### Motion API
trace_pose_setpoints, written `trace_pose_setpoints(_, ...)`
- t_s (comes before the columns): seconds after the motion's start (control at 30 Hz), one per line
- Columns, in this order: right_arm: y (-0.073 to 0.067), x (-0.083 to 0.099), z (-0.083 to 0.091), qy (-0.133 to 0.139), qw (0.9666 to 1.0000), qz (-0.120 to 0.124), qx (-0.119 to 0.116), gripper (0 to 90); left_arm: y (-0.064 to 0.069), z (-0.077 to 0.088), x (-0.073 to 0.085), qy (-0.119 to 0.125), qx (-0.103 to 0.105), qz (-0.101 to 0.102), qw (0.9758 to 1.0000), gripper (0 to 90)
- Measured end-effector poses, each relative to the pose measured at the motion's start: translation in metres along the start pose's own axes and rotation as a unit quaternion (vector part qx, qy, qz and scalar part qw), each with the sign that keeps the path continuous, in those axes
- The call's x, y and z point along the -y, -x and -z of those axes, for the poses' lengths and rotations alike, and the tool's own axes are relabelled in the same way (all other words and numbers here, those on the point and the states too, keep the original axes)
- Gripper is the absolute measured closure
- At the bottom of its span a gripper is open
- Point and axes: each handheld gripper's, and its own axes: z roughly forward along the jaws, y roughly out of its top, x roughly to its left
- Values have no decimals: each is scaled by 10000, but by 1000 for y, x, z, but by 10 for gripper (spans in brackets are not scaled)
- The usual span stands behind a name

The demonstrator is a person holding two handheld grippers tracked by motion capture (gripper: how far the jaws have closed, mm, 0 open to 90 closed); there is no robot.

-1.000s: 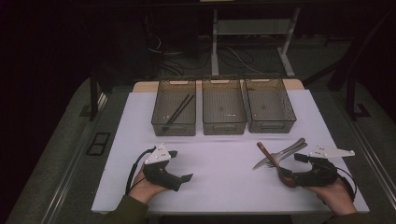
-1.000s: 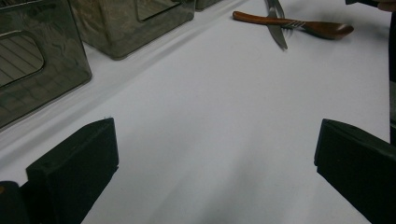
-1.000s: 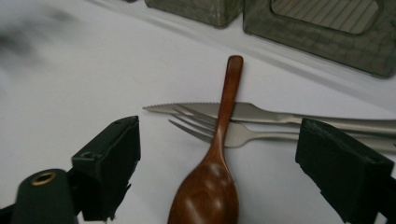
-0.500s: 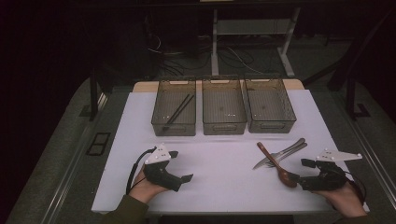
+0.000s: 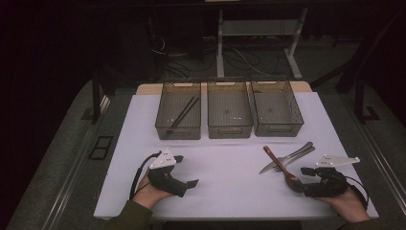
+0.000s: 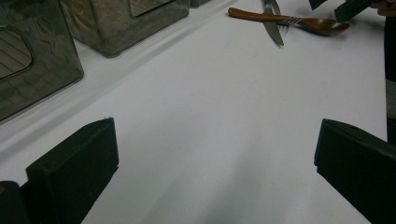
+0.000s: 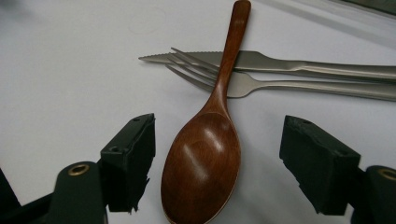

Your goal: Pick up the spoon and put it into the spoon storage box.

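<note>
Up close, your right gripper (image 7: 217, 158) has its jaws either side of the wooden spoon (image 7: 205, 158) bowl; they've just been closing in, but both pads are still clear of it. That view also shows the spoon handle lying across the fork (image 7: 243, 84) and knife (image 7: 280, 63). Your left gripper (image 6: 210, 182) sits parked with jaws wide apart over bare white table (image 5: 230, 177). From above, three bins (image 5: 229, 115) line the far edge, with chopsticks (image 5: 183, 113) in the left one and a dark room behind.
</note>
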Motion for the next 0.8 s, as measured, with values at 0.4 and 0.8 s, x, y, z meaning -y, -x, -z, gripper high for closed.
trace_pose_setpoints(0.4, -2, 0, -9, -234, 9997, 45, -53, 385, 0, -1, 0, -1, 30, 16, 10000, 0)
trace_pose_setpoints(0.8, 2, 0, -7, -144, 9998, -57, -102, 450, -1, 0, 1, 7, 41, 28, 10000, 0)
